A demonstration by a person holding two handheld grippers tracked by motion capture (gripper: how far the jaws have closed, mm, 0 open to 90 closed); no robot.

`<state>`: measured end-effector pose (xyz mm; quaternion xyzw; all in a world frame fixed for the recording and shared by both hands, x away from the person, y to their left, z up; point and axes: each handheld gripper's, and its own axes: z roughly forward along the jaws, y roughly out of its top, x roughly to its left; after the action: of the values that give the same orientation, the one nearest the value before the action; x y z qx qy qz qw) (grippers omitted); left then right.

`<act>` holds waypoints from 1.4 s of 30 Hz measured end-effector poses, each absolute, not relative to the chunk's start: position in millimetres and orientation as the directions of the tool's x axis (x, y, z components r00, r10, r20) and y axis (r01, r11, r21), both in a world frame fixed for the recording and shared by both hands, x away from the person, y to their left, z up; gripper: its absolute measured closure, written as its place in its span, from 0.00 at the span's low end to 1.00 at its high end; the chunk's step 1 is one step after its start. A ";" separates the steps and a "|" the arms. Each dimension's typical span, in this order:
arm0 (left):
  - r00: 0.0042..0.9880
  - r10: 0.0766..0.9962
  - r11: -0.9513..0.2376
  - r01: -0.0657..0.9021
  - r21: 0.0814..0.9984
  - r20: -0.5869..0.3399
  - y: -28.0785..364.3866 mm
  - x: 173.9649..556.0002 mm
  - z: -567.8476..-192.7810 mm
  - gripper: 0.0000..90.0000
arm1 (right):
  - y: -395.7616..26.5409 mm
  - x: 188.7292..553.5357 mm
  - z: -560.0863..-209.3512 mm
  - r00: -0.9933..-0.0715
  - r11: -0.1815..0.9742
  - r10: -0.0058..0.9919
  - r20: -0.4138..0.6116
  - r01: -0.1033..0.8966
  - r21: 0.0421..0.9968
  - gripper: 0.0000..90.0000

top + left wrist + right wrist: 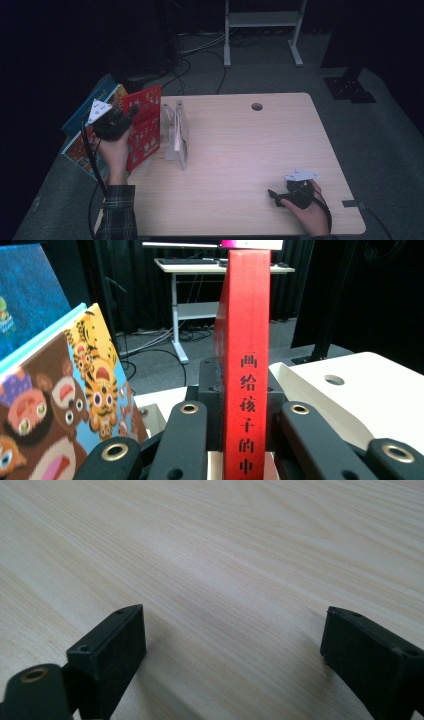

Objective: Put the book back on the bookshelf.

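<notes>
One red book [145,127] is the centre of things here, standing upright at the left edge of the table [250,165], its cover facing the person's side and its spine seen end-on in the left gripper view, where black printed characters run down the red spine [247,390]. The left gripper [125,117] has it: the two black jaws are closed in tight on either side of the spine, pressing the book between them, and the hand [114,150] comes up from below with a plaid sleeve [119,212] behind it. Just to the right of the red book stands a pale bookstand [177,135] on the tabletop, its thin upright plates close to the book's cover; whether the book touches it I cannot tell. To the left of the held book, off the table's edge, lean more picture books [90,125], one with cartoon tigers and bears on its cover [75,410], another blue one behind.

Over to the near right corner of the table, well apart from all that, the right gripper [275,196] rests low over the bare wood in the person's right hand [312,212]. In the right gripper view its jaws stand wide, with plain wood grain [225,580] between them and nothing in their grasp.

Farther back, a round hole [257,106] sits near the table's far edge, and cables [200,65] trail over the grey floor beyond.
</notes>
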<state>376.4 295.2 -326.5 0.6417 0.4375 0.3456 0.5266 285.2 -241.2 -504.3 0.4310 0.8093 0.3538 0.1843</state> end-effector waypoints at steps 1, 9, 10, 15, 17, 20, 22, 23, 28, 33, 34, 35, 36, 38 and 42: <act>0.376 0.927 -0.065 0.200 0.978 -0.015 295.1 374.9 -326.5 0.88 | -241.2 285.2 -504.3 -0.561 0.378 0.828 0.006 0.567 0.732 0.11; 0.354 0.935 -0.052 0.231 0.972 -0.034 299.0 367.0 -331.8 0.88 | -241.2 285.2 -504.1 -0.561 0.379 0.828 0.007 0.568 0.731 0.11; 0.354 0.934 -0.048 0.237 0.970 -0.040 299.0 367.1 -334.2 0.88 | -241.2 285.1 -504.1 -0.560 0.378 0.828 0.007 0.569 0.731 0.11; 0.346 0.937 -0.058 0.278 0.959 -0.043 297.7 370.2 -343.0 0.88 | -241.1 285.2 -504.2 -0.560 0.376 0.829 0.009 0.569 0.731 0.11; 0.341 0.939 -0.071 0.293 0.954 -0.035 295.2 371.0 -344.3 0.88 | -241.1 285.2 -504.2 -0.559 0.376 0.829 0.009 0.569 0.731 0.11; 0.337 0.941 -0.094 0.311 0.946 -0.017 291.7 371.8 -348.7 0.88 | -241.1 285.2 -504.2 -0.560 0.376 0.829 0.009 0.569 0.731 0.11; 0.338 0.941 -0.103 0.324 0.940 -0.013 290.9 372.1 -350.4 0.88 | -241.2 285.6 -504.2 -0.563 0.379 0.827 0.008 0.567 0.731 0.11; 0.338 0.941 -0.105 0.328 0.939 -0.013 290.9 371.9 -350.9 0.88 | -241.2 285.7 -504.1 -0.563 0.379 0.827 0.008 0.567 0.731 0.11; 0.336 0.942 -0.096 0.344 0.934 -0.027 291.6 371.1 -353.6 0.88 | -241.2 285.8 -504.1 -0.563 0.379 0.826 0.009 0.568 0.731 0.11; 0.338 0.941 -0.102 0.350 0.931 -0.024 288.1 369.2 -354.4 0.87 | -241.3 285.9 -504.1 -0.564 0.380 0.826 0.008 0.567 0.731 0.11; 0.339 0.940 -0.098 0.355 0.930 -0.030 289.0 369.1 -354.6 0.87 | -241.3 286.0 -504.1 -0.565 0.381 0.825 0.008 0.567 0.730 0.11; 0.342 0.939 -0.088 0.354 0.931 -0.041 289.8 369.3 -355.1 0.86 | -241.4 286.0 -504.1 -0.565 0.381 0.825 0.008 0.567 0.731 0.11; 0.347 0.937 -0.091 0.359 0.929 -0.042 290.7 369.0 -355.2 0.85 | -241.4 286.0 -504.1 -0.565 0.381 0.825 0.008 0.567 0.731 0.11; 0.341 0.940 -0.100 0.363 0.926 -0.033 290.2 367.7 -355.5 0.82 | -241.4 286.3 -504.1 -0.566 0.382 0.824 0.008 0.566 0.730 0.11; 0.336 0.941 -0.098 0.368 0.925 -0.034 292.7 363.9 -355.0 0.71 | -241.4 286.4 -504.1 -0.567 0.382 0.824 0.009 0.566 0.730 0.11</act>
<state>363.9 292.7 -355.0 0.6731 0.4863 0.3094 0.4633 286.4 -241.4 -504.1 0.4284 0.8113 0.3540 0.1817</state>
